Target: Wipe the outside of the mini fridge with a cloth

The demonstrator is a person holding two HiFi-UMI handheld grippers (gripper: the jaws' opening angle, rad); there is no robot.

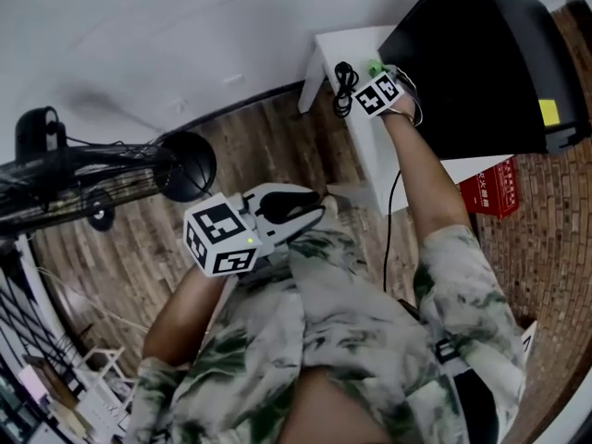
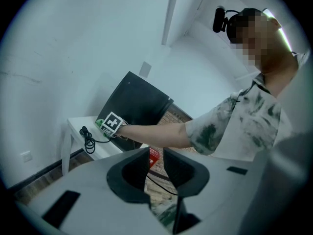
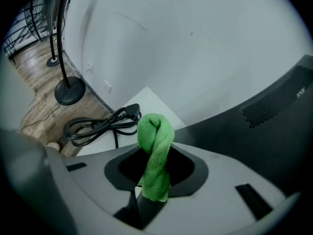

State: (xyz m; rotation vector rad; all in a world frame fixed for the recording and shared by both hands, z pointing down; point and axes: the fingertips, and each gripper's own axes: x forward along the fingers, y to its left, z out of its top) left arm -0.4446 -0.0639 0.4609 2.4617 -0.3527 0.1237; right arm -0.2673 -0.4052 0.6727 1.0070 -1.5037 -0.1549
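Note:
The black mini fridge (image 1: pixel 481 54) stands on a low white table (image 1: pixel 342 44) against the wall. My right gripper (image 1: pixel 377 91) is stretched out to the fridge's left side near the wall. It is shut on a twisted green cloth (image 3: pixel 155 141) that sticks up between its jaws, beside the fridge's vented black panel (image 3: pixel 274 126). My left gripper (image 1: pixel 277 213) is held back near the person's chest, away from the fridge. Its jaws stand a narrow gap apart with nothing between them (image 2: pixel 155 168). The left gripper view shows the fridge (image 2: pixel 139 102) and the outstretched arm.
A coiled black power cord (image 1: pixel 344 86) lies on the table beside the fridge. A red box (image 1: pixel 490 188) sits on the brick-pattern floor under the table. A black standing fan (image 1: pixel 92 174) is at the left, its round base (image 3: pixel 68 89) by the wall.

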